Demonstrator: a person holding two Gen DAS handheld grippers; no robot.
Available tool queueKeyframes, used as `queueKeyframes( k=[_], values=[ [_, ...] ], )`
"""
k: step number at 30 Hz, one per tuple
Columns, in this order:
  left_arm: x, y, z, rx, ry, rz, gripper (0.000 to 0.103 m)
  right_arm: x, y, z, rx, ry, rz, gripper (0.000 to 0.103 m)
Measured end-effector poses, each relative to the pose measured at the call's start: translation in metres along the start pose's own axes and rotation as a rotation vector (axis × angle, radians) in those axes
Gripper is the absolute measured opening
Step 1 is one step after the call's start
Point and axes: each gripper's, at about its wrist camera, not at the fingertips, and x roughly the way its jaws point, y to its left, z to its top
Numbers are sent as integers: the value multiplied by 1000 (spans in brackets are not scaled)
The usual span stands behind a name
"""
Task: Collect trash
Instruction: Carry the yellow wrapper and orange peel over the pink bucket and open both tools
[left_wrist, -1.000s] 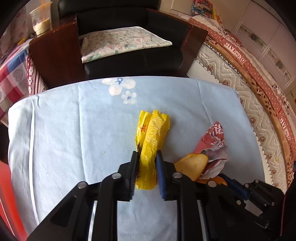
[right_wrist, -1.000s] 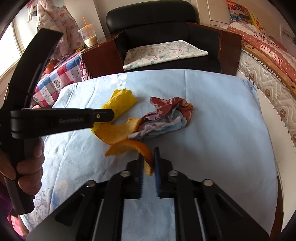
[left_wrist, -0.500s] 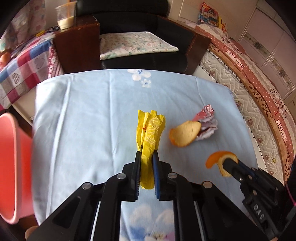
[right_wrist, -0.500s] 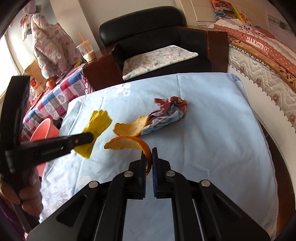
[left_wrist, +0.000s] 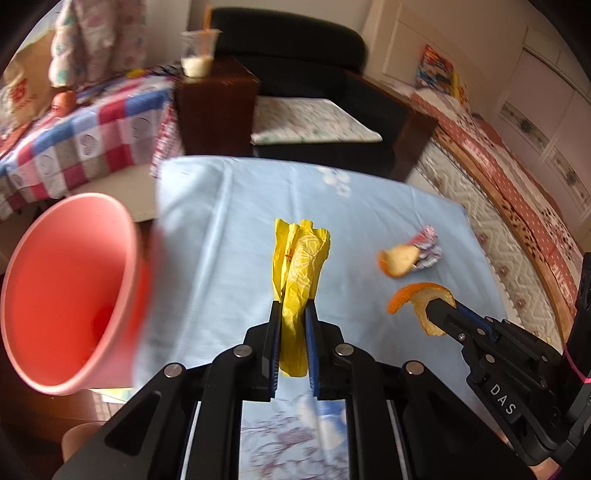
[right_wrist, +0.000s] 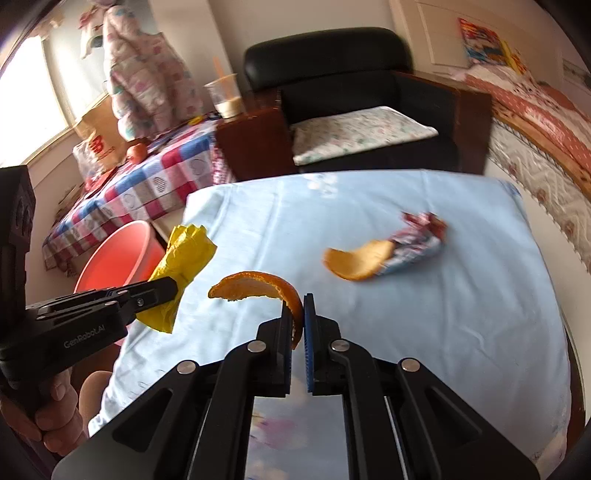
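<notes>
Both tongs clamp: crinkled yellow wrapper, curled peel.

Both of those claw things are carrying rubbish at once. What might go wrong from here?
The right gripper pinches the curved orange peel only by one end, so it may slip out before reaching the pink bin. The yellow wrapper in the left gripper hangs loosely and might snag the bin's rim. The second peel and crumpled wrapper could be forgotten on the blue cloth.
</notes>
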Motion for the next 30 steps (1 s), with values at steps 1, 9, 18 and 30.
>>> queueKeyframes(
  k=[1,9,18,30],
  values=[
    [-5,4,0,-6,-12,9,11,1,8,2,-15,-3,7,6],
    [-42,60,-2,-93,-90,107,11,10,74,21,-129,-18,71,6],
    [-69,133,-16,-209,-139,235,11,30,149,31,-248,8,139,6],
    [-71,192,-34,-295,-121,294,11,63,216,25,-350,68,164,6]
  ],
)
